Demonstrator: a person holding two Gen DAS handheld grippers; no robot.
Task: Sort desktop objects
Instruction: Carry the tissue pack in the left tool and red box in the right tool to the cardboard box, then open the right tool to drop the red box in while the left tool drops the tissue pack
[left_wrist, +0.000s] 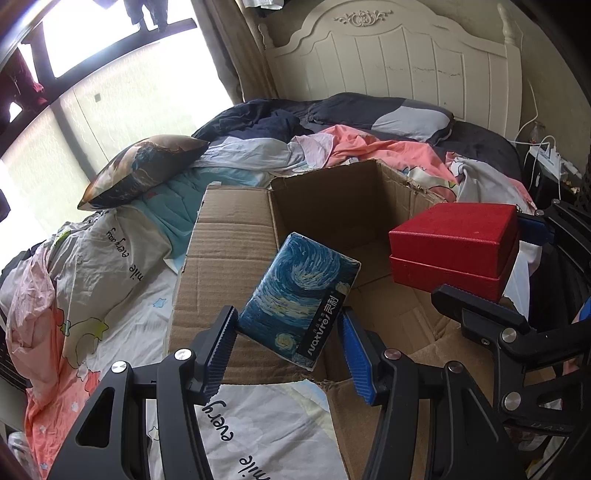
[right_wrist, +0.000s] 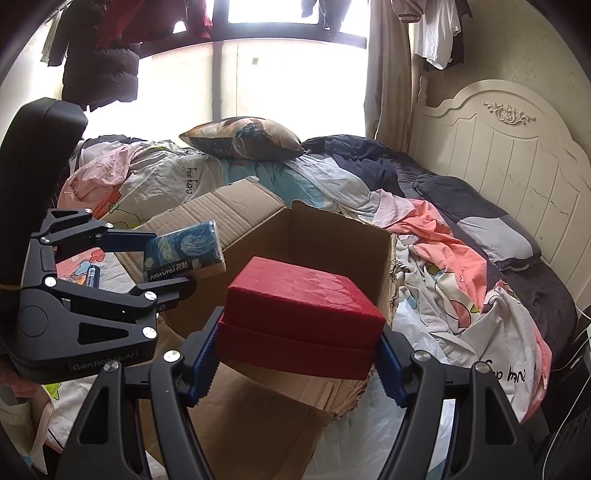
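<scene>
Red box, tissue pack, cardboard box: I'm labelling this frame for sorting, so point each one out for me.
red box (right_wrist: 306, 295): right wrist view, on its lid's top face.
tissue pack (left_wrist: 299, 291): left wrist view, on its printed blue face.
cardboard box (left_wrist: 332, 203): left wrist view, on its inner back wall.

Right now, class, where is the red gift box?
The red gift box is clamped in the right gripper, held over the open cardboard box, right of the blue tissue pack.

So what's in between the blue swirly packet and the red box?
Nothing but the open cardboard box behind and below the blue packet and red box, seen from the left wrist.
</scene>
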